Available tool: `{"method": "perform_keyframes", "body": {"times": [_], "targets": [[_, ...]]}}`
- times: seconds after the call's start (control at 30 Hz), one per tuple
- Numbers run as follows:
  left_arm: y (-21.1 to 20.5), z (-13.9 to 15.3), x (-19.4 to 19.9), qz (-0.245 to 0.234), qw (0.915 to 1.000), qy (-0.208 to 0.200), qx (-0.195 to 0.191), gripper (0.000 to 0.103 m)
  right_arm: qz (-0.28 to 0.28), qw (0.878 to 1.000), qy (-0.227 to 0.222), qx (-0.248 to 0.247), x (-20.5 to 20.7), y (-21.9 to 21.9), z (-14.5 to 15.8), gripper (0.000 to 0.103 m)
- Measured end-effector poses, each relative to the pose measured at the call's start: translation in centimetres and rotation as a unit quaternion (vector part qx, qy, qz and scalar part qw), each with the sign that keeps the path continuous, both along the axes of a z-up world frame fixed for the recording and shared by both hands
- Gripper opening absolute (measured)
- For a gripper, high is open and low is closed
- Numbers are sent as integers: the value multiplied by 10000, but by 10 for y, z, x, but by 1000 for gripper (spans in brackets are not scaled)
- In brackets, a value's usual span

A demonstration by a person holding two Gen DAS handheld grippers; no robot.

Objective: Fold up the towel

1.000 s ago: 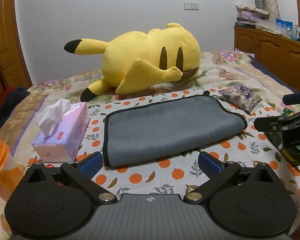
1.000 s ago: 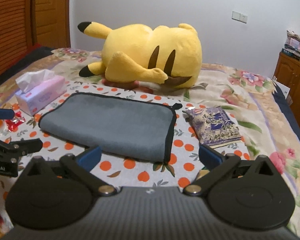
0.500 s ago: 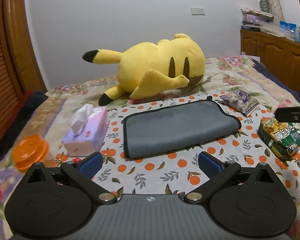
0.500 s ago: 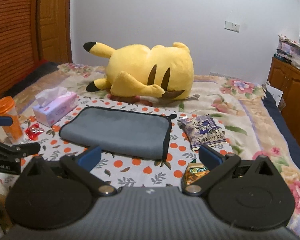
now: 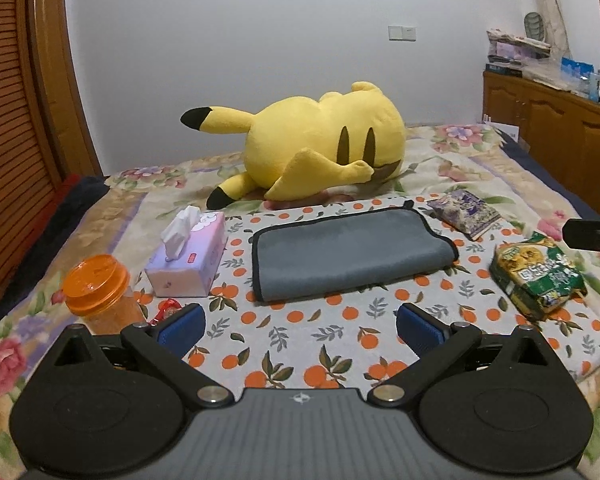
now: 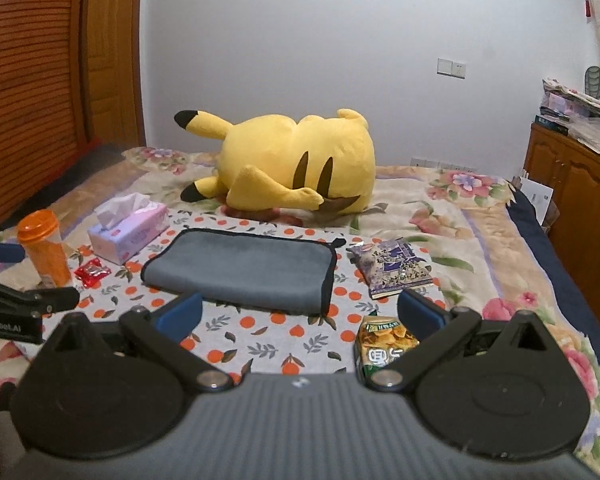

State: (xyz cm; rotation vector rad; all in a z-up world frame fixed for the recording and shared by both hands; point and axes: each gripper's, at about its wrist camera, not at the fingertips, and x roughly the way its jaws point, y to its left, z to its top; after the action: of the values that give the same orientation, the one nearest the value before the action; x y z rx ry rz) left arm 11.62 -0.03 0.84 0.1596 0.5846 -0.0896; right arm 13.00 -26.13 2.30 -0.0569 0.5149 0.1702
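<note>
A grey towel with black edging [image 5: 348, 250] lies folded flat on an orange-print cloth [image 5: 320, 336] on the bed; it also shows in the right wrist view [image 6: 244, 272]. My left gripper [image 5: 300, 328] is open and empty, held back from the towel's near edge. My right gripper [image 6: 300, 316] is open and empty, also back from the towel's near edge. The right gripper shows at the right edge of the left wrist view [image 5: 596, 234]. The left gripper shows at the left edge of the right wrist view [image 6: 28, 304].
A yellow plush toy [image 5: 320, 152] lies behind the towel. A tissue box [image 5: 190, 258] and an orange-lidded jar [image 5: 98, 292] stand to its left, with a red wrapper [image 6: 92, 274]. A purple packet [image 5: 464, 214] and a green snack bag [image 5: 536, 274] lie to its right. A wooden cabinet [image 5: 560, 136] stands at right.
Both grippers have pulled back and up from the towel, so more of the bed shows. The towel has not moved. Both stay open.
</note>
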Motion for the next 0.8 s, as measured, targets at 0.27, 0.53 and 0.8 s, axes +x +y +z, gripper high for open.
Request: {"method": "perform_keyframes", "body": {"times": [0.27,0.53,0.8], "targets": [[-7,10,-24,-92,9999,-118,53,103,-66,9999,-76,57,-19,-5,5,103],[-9,11,-46,-108,9998,-167,66,103,-116,9998,-121,144,-40,-10,6,103],[-8,2,-61,-112,9999,-88,58,103,-134,9996,-118,198,-54,-10,-1,103]]}}
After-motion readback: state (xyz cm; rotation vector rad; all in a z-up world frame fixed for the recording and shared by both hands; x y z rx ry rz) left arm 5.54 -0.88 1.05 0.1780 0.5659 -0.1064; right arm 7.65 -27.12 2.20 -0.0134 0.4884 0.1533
